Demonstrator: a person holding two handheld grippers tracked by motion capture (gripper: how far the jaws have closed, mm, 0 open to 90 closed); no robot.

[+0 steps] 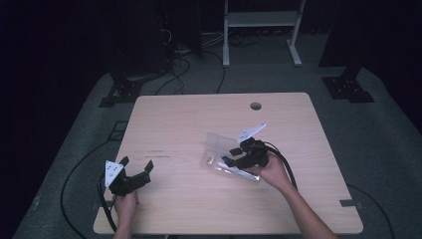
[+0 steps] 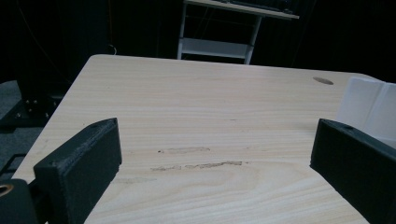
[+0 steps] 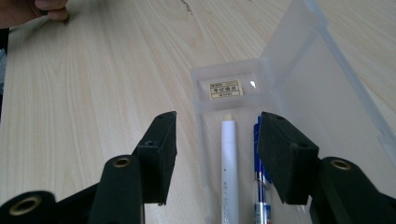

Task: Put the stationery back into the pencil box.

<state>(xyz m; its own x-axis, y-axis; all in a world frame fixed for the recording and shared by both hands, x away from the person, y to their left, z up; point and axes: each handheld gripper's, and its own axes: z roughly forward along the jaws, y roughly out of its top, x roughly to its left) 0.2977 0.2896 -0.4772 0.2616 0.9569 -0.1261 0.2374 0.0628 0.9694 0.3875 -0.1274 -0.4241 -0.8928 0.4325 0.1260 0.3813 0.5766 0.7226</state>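
Scene: a pale wooden bench (image 1: 199, 124), with a translucent plastic pencil case (image 3: 243, 93) lying open on its right half.
Case position: in the high view the pencil case (image 1: 219, 152) sat right in front of the right hand, lid hinged up and leaning away towards the far side.
Contents: a white pen (image 3: 229, 158) and a blue-and-clear ballpoint pen (image 3: 259, 172) lay side by side along the tray, pointing at a small yellow label (image 3: 225, 88) on the case's end.
Right tool: the right tool (image 3: 217, 154) hovered low over the tray, jaws apart and clamped on nothing; the white pen showed in the gap between them, untouched by either pad.
Left tool: the left tool (image 1: 135, 168) rested near the bench's front left corner, jaws spread wide with bare wood between them, well apart from the case.
Handling, case: thin moulded plastic, light and slick by the look of it, likely to skate on the wood if nudged; the lid looked flexible and its hinge the weak spot.
Handling, pens: light, stiff, round and smooth, so prone to roll or twist out of a pinch.
Where to grip: across the barrel of the white pen near mid-length, pads square to it.
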